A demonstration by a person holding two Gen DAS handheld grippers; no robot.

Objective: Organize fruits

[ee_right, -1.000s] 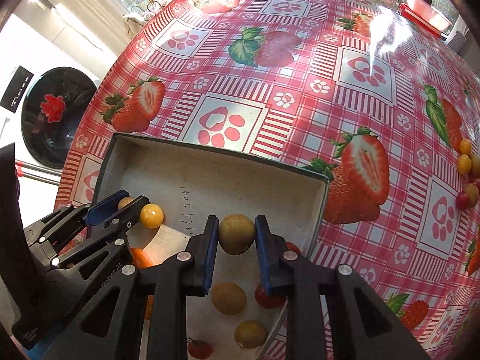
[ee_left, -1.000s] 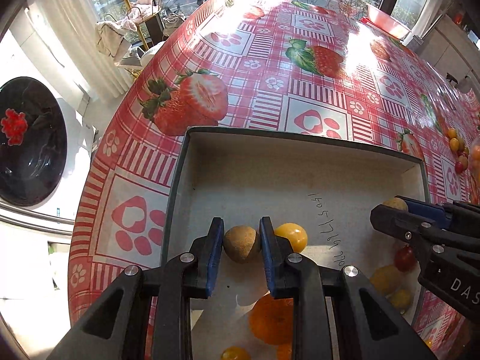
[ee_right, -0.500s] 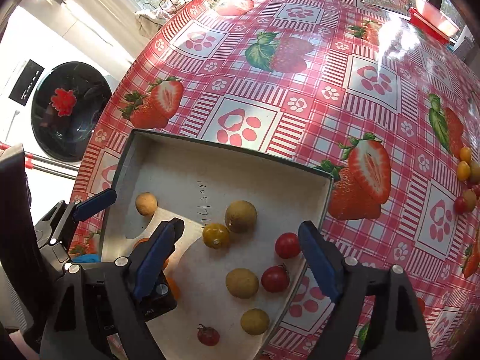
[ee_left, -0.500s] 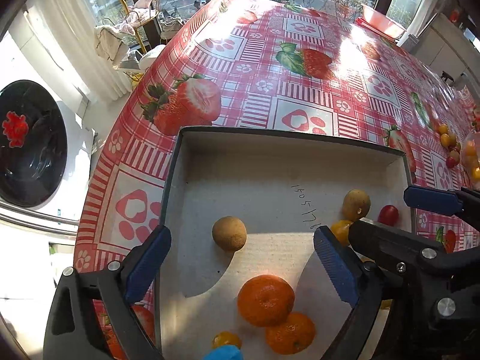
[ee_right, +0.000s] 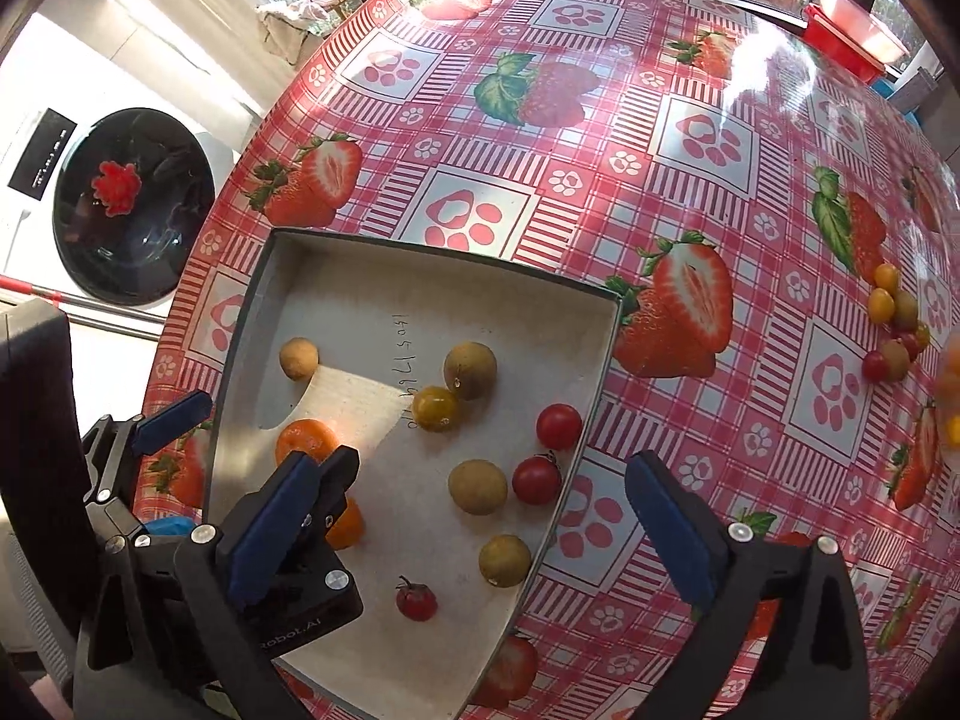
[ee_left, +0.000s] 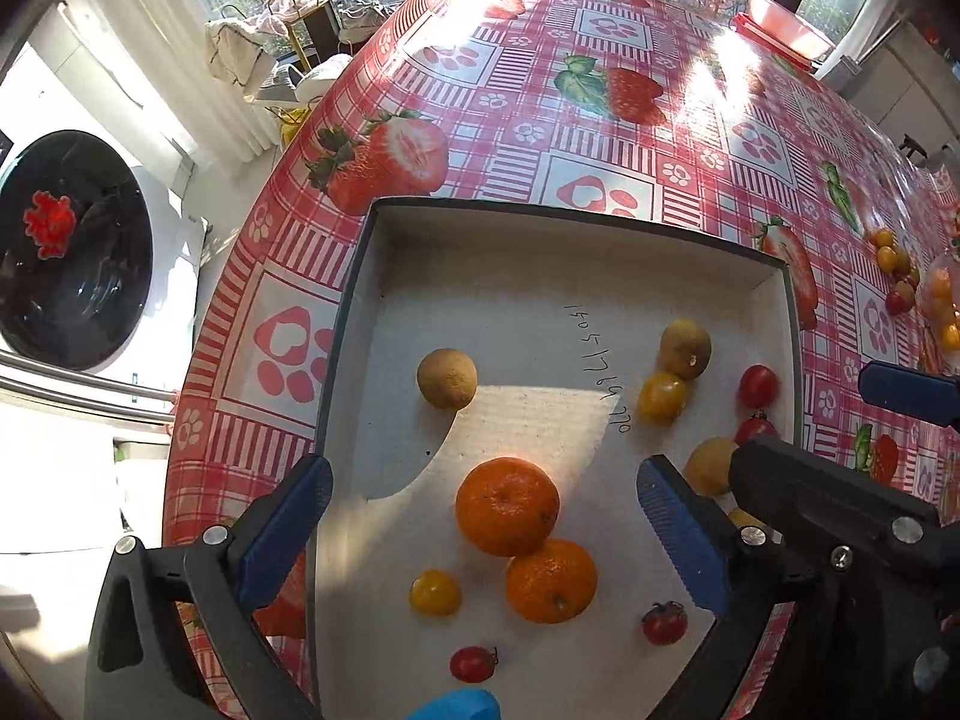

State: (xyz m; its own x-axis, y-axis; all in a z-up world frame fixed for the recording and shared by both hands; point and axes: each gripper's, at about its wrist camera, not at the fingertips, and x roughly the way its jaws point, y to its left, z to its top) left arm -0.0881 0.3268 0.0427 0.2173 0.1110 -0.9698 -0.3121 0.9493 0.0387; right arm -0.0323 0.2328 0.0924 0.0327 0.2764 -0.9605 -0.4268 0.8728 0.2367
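Both the left tongs [ee_left: 480, 534] and right tongs [ee_right: 474, 525] have just opened wide, empty, above the grey cardboard tray [ee_left: 528, 222]. Small red cherry tomatoes [ee_right: 558, 426] look light, smooth, easily crushed; pinch gently across the middle.

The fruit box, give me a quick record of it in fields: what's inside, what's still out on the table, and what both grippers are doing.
container: grey cardboard box on the strawberry tablecloth
oranges in box: two, touching
brown round fruits in box: four, one apart at the far left
small tomatoes in box: red and yellow, loose
fruit outside box: small pile on the cloth to the right
left gripper: jaws just opened, empty, above the oranges
right gripper: jaws just opened, empty
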